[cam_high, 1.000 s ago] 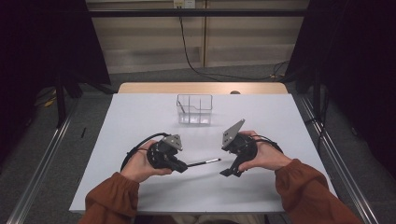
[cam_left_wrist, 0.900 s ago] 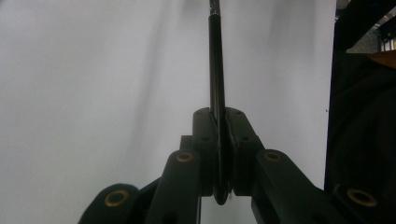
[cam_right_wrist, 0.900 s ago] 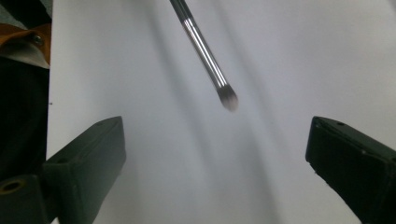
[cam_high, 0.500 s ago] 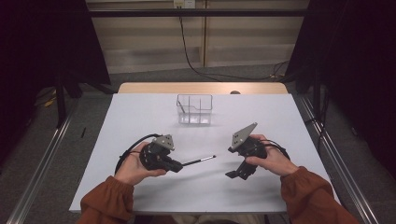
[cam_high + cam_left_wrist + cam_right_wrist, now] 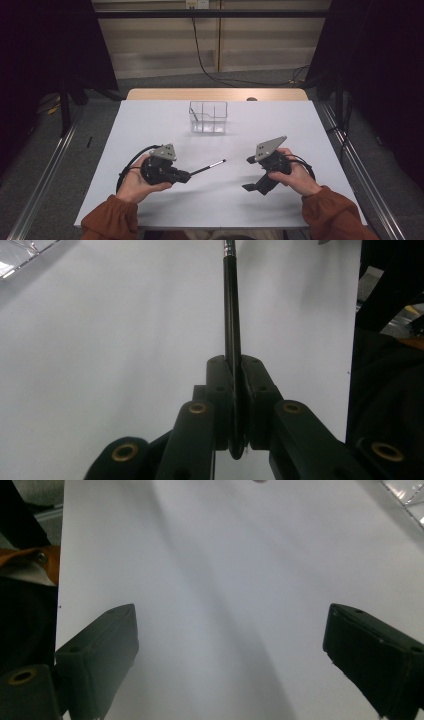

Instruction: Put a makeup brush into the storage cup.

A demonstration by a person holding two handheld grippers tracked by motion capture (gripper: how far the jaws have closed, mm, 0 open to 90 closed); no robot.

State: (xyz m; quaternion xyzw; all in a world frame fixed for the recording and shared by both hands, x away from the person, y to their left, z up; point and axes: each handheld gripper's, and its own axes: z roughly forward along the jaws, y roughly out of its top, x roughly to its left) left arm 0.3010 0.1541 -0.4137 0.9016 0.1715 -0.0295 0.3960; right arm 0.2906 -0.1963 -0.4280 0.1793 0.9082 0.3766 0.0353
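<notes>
From the high view, my left gripper (image 5: pixel 184 176) clamps a thin black rod (image 5: pixel 207 167) by its butt, tip aimed toward 2 o'clock, low over the table (image 5: pixel 150 125). A clear divided box (image 5: pixel 208 117) stands at 12 o'clock; what it contains I cannot tell. In the left gripper view, my jaws pinch the rod's shaft, keeping it level. In the right gripper view, my right gripper (image 5: pixel 230 660) gapes wide, empty.
</notes>
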